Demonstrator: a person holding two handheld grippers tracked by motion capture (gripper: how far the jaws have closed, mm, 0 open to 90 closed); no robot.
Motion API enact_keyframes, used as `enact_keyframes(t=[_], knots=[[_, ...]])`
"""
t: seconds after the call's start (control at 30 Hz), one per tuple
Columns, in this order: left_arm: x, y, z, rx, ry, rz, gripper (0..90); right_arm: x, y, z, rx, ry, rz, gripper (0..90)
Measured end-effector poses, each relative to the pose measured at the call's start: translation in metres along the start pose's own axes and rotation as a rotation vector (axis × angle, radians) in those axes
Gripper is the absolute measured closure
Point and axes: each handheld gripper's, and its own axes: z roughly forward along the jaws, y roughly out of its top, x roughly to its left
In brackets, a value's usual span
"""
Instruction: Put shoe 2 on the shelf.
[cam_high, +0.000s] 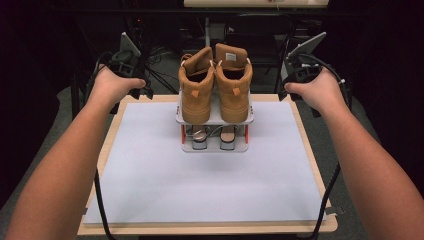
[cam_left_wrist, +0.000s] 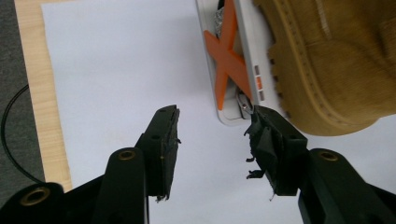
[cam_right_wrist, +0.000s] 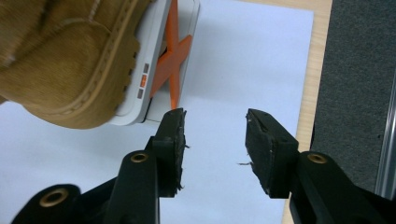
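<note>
A pair of tan boots (cam_high: 215, 85) stands on the top shelf of a small white two-tier shoe rack (cam_high: 215, 145) with orange cross braces, at the far middle of the table. Another pair sits on its lower shelf (cam_high: 214, 136). My left gripper (cam_left_wrist: 212, 133) hovers at the table's far left corner, jaws open over the white sheet with nothing between them; the rack's corner (cam_left_wrist: 233, 114) and a boot (cam_left_wrist: 327, 60) lie just past its right jaw. My right gripper (cam_right_wrist: 215, 123) hovers at the far right, open and empty, with the rack (cam_right_wrist: 154, 79) and a boot (cam_right_wrist: 65, 70) to its left.
A white sheet (cam_high: 200, 185) covers most of the wooden table (cam_high: 107, 145). Grey carpet (cam_right_wrist: 355, 70) lies beyond the table's right edge. Black cables (cam_high: 100, 205) trail from both grippers down the table's sides. Dark furniture and cables stand behind the table.
</note>
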Motion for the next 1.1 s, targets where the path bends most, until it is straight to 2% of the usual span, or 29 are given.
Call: enact_keyframes(t=[0.1, 0.17, 0.27, 0.4, 0.53, 0.63, 0.77, 0.83, 0.93, 1.1], knots=[[0.008, -0.009, 0.009, 0.007, -0.002, 0.010, 50.2, -0.003, -0.008, 0.008, -0.006, 0.003, -0.007, 57.0], [0.010, -0.013, 0.014, 0.009, 0.001, 0.021, 48.6, -0.006, -0.014, 0.016, 0.001, -0.011, -0.019, 57.0], [0.012, -0.021, 0.021, 0.007, -0.002, 0.035, 48.0, -0.007, -0.021, 0.025, 0.006, -0.002, -0.023, 56.9], [0.014, -0.031, 0.030, 0.011, -0.023, 0.045, 46.8, -0.007, -0.032, 0.032, 0.001, -0.007, -0.041, 57.1], [0.014, -0.044, 0.042, 0.003, -0.049, 0.062, 46.6, -0.006, -0.044, 0.038, -0.012, 0.012, -0.050, 56.9], [0.015, -0.053, 0.051, 0.000, -0.046, 0.083, 46.6, -0.006, -0.054, 0.046, -0.023, 0.012, -0.059, 56.2], [0.021, -0.064, 0.062, 0.019, -0.089, 0.070, 48.2, -0.006, -0.069, 0.058, -0.023, 0.012, -0.067, 55.5], [0.024, -0.070, 0.066, 0.007, -0.091, 0.067, 48.2, -0.006, -0.078, 0.066, -0.011, 0.033, -0.064, 55.4], [0.029, -0.081, 0.075, -0.012, -0.105, 0.059, 47.7, -0.007, -0.086, 0.074, -0.008, 0.034, -0.066, 55.0], [0.032, -0.101, 0.092, -0.002, -0.089, 0.087, 47.5, -0.010, -0.101, 0.090, 0.021, 0.059, -0.060, 54.6]])
